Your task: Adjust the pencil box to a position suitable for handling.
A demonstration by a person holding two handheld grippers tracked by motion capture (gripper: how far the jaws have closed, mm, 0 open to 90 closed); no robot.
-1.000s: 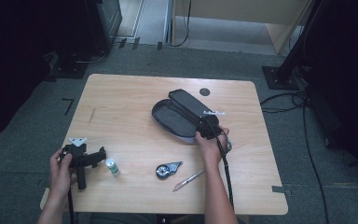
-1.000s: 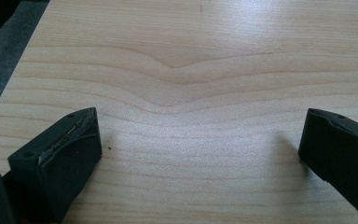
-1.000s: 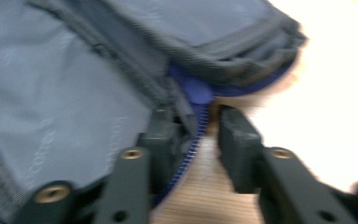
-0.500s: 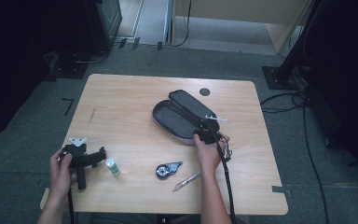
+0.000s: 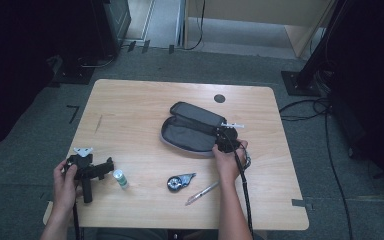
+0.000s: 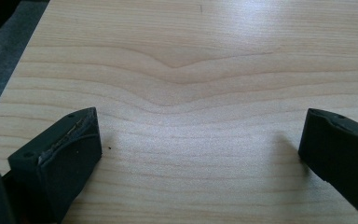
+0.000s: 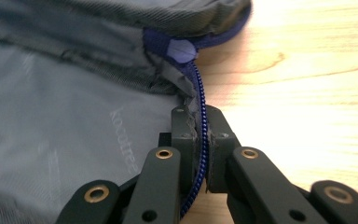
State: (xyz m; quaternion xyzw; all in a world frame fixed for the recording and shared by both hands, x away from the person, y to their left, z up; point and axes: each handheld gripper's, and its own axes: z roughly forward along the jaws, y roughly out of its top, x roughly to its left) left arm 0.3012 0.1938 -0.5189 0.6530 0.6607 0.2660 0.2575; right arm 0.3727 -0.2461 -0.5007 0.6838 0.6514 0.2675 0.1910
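Since the earlier frames the pencil case has shifted a little on the table, its lid now folded further open, and the right gripper has just been closing, its jaws now clamped on the blue zipper edge at the case's near right rim. The left gripper rests well apart, jaws wide over bare wood. Pulling could drag the unanchored case, or the thin zipper tape may slip free.

My left gripper has bare desk toward the far left corner, while the small bottle just beside it blocks the near edge.
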